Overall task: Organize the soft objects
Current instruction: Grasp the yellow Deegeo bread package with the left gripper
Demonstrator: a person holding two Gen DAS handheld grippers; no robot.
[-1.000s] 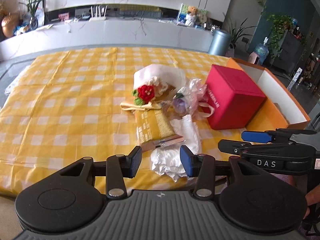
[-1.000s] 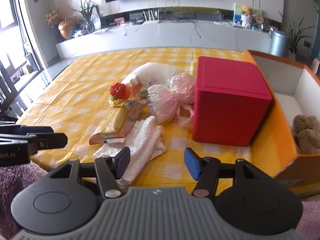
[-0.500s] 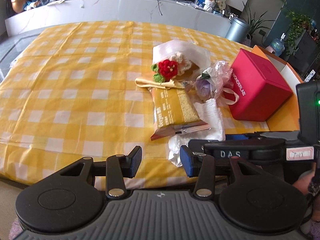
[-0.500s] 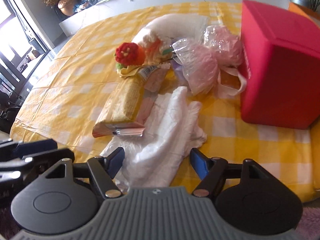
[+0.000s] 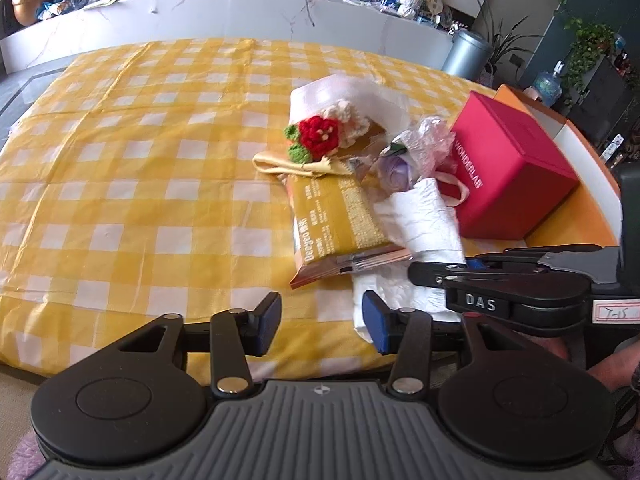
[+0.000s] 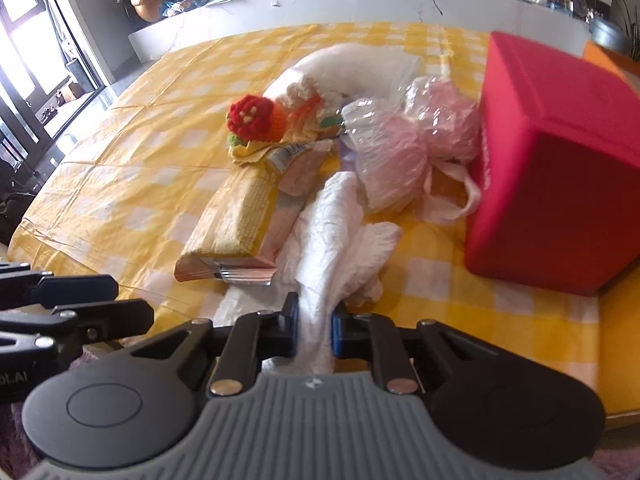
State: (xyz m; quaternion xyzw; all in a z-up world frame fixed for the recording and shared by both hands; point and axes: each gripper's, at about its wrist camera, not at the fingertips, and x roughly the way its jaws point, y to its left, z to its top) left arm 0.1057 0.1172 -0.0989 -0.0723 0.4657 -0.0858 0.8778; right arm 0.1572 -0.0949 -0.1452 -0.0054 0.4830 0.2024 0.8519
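A crumpled white plastic bag [image 6: 332, 240] lies at the table's near edge; it also shows in the left wrist view [image 5: 420, 224]. My right gripper [image 6: 314, 330] is shut on its near end. My left gripper [image 5: 320, 320] is open and empty at the table edge, just left of the bag. Behind the bag lie a yellow snack packet [image 5: 336, 220], a red crocheted flower [image 5: 318, 134] on a white cloth bundle [image 6: 352, 68], and a pink cellophane-wrapped flower [image 6: 400, 148].
A red box [image 6: 556, 176] stands right of the pile, against an orange-walled open box [image 5: 576, 208]. The table wears a yellow checked cloth [image 5: 140, 168]. A low white counter [image 5: 240, 12] runs along behind the table.
My right gripper moved forward to the white bag and closed on its near end. My left gripper shifted a little and stayed open.
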